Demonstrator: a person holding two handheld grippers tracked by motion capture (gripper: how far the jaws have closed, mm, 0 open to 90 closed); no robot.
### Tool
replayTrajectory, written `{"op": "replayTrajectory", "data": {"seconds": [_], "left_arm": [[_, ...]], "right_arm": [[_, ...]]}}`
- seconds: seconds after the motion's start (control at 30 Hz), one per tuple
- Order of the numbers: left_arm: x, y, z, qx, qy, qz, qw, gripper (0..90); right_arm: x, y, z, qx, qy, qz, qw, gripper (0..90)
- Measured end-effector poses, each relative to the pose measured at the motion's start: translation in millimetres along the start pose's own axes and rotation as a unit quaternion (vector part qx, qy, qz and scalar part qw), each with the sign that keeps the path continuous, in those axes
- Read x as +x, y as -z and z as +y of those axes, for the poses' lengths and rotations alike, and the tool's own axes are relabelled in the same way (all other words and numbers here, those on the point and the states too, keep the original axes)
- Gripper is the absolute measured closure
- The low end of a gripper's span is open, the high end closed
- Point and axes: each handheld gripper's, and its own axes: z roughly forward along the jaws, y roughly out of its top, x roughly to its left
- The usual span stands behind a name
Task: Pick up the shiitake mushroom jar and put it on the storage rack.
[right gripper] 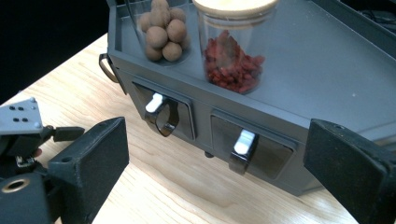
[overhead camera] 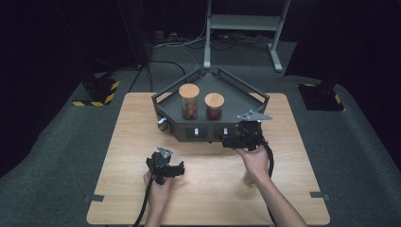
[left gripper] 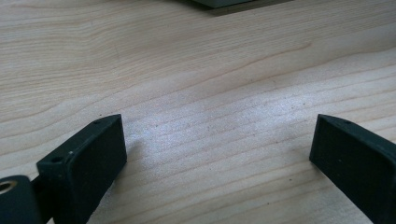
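Observation:
A dark grey cabinet (overhead camera: 246, 97) stands at the back of the wooden table (overhead camera: 132, 142). On its top are a jar of brown balls (overhead camera: 189, 101) (right gripper: 163, 28) and a jar of red berries (overhead camera: 214, 106) (right gripper: 232, 56), both with wooden lids. Its front has two drawers with white-tipped handles, a left one (right gripper: 161, 112) and a right one (right gripper: 243, 147). My right gripper (overhead camera: 230, 140) (right gripper: 217, 140) is open just in front of the right drawer, nothing between its jaws. Nearer the front, my left gripper (overhead camera: 176, 169) (left gripper: 217, 144) is open low over bare wood.
A ring pull (overhead camera: 162, 124) (right gripper: 108, 67) hangs on the cabinet's left corner. The left gripper's grey plate (right gripper: 18, 114) appears at the left of the right gripper view. A metal stand (overhead camera: 246, 21) and black-yellow striped blocks (overhead camera: 97, 92) sit on the floor behind the table.

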Motion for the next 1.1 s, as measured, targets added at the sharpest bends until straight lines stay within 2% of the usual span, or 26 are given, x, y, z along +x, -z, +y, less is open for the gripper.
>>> {"op": "replayTrajectory", "data": {"seconds": [0.27, 0.5, 0.93, 1.1], "left_arm": [[0.0, 0.0, 0.0, 0.0, 0.0, 0.0, 1.0, 3.9], [0.0, 0.0, 0.0, 0.0, 0.0, 0.0, 1.0, 3.9], [0.0, 0.0, 0.0, 0.0, 0.0, 0.0, 1.0, 3.9], [0.0, 0.0, 0.0, 0.0, 0.0, 0.0, 1.0, 3.8]], "right_arm": [[-10.5, 7.4, -15.0, -0.012, -0.005, 0.004, 0.9999, 7.1], [-18.9, 12.3, -27.6, -0.012, -0.002, 0.001, 0.9999, 7.2], [-27.5, 20.6, -46.1, -0.013, 0.008, -0.002, 0.9999, 7.1], [-31.4, 22.1, -54.0, -0.014, 0.003, -0.002, 0.9999, 7.0]]}}
